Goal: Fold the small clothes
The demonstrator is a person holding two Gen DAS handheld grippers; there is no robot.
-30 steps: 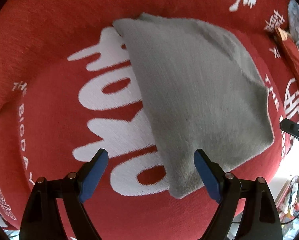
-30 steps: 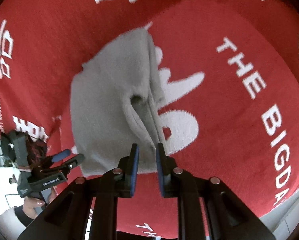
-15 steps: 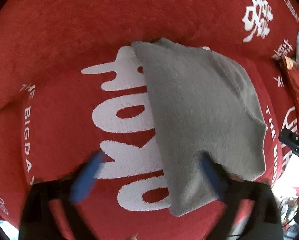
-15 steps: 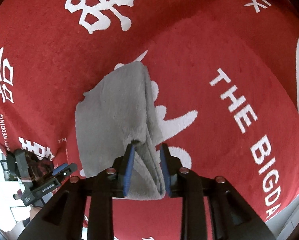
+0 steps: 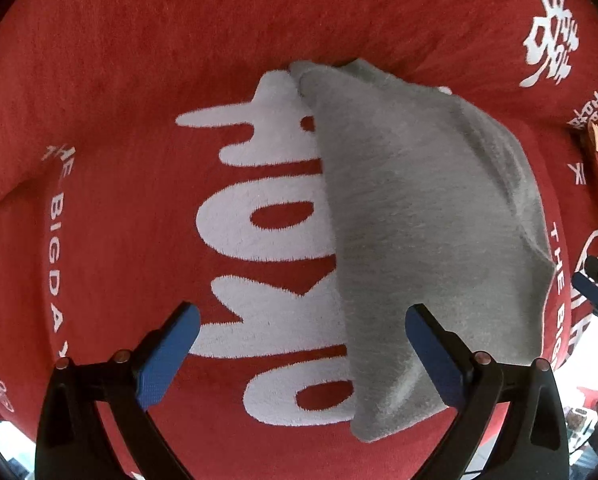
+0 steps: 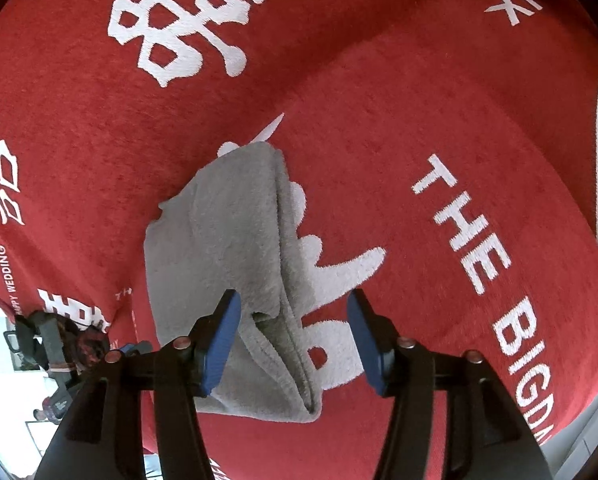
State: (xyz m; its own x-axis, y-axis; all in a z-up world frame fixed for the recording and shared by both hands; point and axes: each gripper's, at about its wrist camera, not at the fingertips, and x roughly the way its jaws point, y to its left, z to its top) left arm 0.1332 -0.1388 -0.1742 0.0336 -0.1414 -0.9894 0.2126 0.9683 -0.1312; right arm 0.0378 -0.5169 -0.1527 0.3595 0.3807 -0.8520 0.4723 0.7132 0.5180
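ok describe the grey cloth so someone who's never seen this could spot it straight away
Start from the red blanket with white lettering that fills both views. On its large white characters lies the folded grey cloth, plain and fuzzy, with layered edges. It is the only grey, unprinted thing on the red.

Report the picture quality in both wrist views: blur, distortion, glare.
Left wrist view: sharp, strong fisheye bulge bending the red blanket lettering; blown-out white at the lower right edge. Right wrist view: equally sharp, the grey cloth fibres crisp, the same barrel distortion, overexposed white at the lower left edge; no motion blur in either.
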